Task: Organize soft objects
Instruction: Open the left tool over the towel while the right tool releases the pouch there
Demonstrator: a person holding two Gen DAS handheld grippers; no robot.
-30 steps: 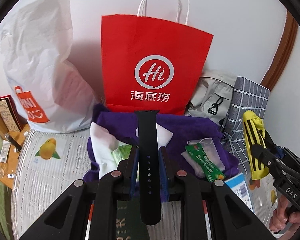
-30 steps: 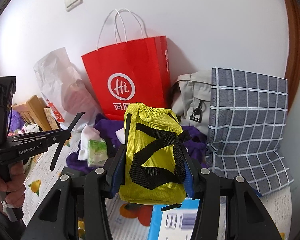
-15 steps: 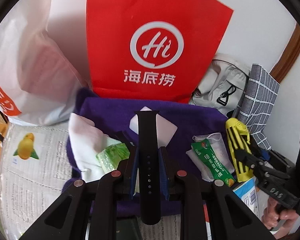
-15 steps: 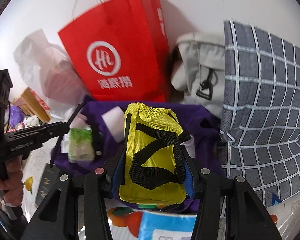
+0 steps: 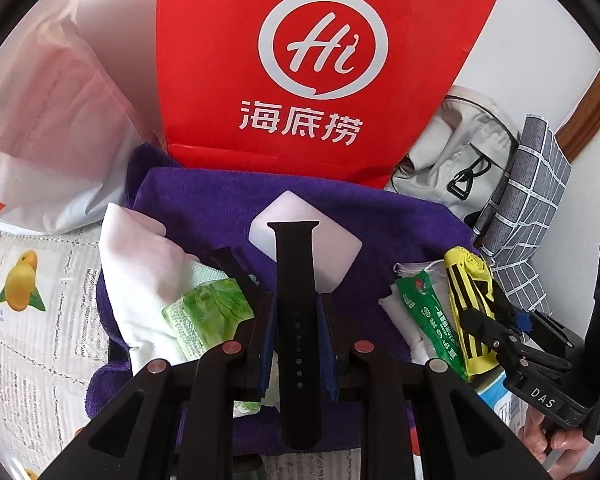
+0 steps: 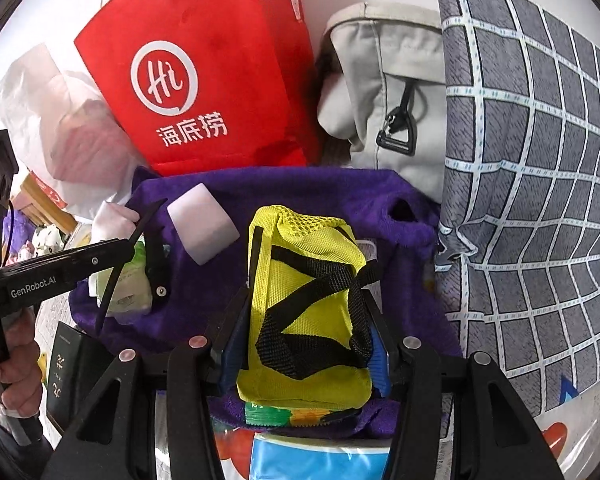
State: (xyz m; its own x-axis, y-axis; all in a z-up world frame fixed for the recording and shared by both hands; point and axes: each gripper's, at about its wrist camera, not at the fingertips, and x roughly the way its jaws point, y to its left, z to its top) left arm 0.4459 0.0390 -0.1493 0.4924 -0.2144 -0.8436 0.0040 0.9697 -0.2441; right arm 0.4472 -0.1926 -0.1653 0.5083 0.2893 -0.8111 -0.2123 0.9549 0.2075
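Note:
My left gripper (image 5: 296, 304) is shut on a black watch strap (image 5: 296, 280), held upright above a purple towel (image 5: 220, 200). On the towel lie a white sponge (image 5: 328, 236), a white cloth (image 5: 136, 256), a green tissue pack (image 5: 208, 312), a green sachet (image 5: 432, 320) and another black strap piece (image 5: 230, 262). My right gripper (image 6: 306, 312) is shut on a yellow mesh pouch with black straps (image 6: 304, 304), just above the towel's right part (image 6: 332, 196). The left gripper also shows in the right wrist view (image 6: 140, 240).
A red paper bag (image 5: 320, 60) stands behind the towel, a white plastic bag (image 5: 48, 100) to its left. A grey bag (image 6: 388, 88) and a grey checked cloth bag (image 6: 532, 184) stand at the right. A dark booklet (image 6: 66, 372) lies at the towel's near left.
Both grippers have moved forward and down toward the purple towel, each holding its object. The towel and bags look larger and closer.

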